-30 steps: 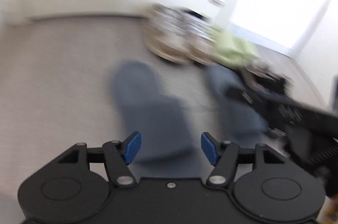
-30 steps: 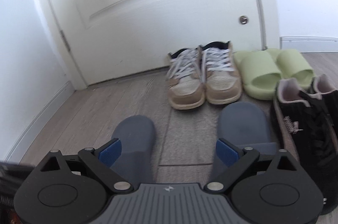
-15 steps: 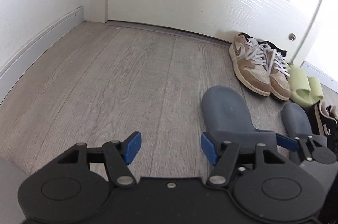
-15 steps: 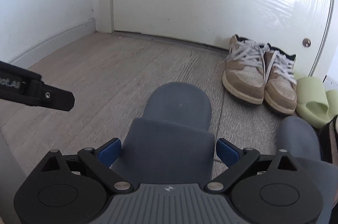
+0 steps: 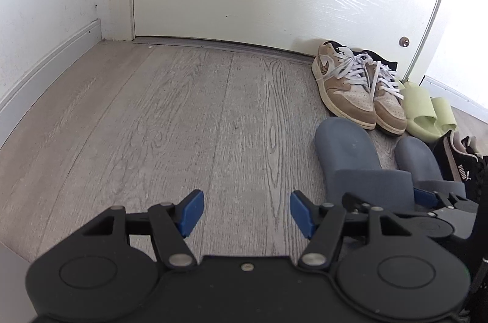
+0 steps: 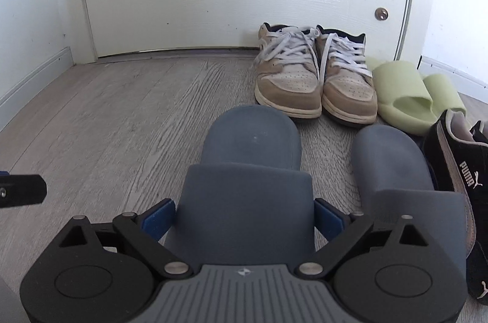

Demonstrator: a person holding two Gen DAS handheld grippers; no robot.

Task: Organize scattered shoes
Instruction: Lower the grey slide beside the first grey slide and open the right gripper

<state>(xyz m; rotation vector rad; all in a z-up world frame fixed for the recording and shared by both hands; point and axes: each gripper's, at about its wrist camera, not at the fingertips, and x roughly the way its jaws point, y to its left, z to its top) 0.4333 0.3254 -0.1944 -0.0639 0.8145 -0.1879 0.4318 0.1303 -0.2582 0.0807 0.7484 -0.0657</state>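
Straddling the left grey slide [image 6: 247, 185] more closely than half a second ago, the right gripper [image 6: 244, 219] fingers are spread wide. Left gripper [image 5: 245, 211] gaping, empty. Two grey slides, two tan sneakers [image 6: 314, 79], two green slides [image 6: 408, 91] are being counted on the floor [image 5: 152, 124].

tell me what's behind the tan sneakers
The white door stands right behind the tan sneakers, their heels close against it. The sneakers cover the door's bottom edge there.
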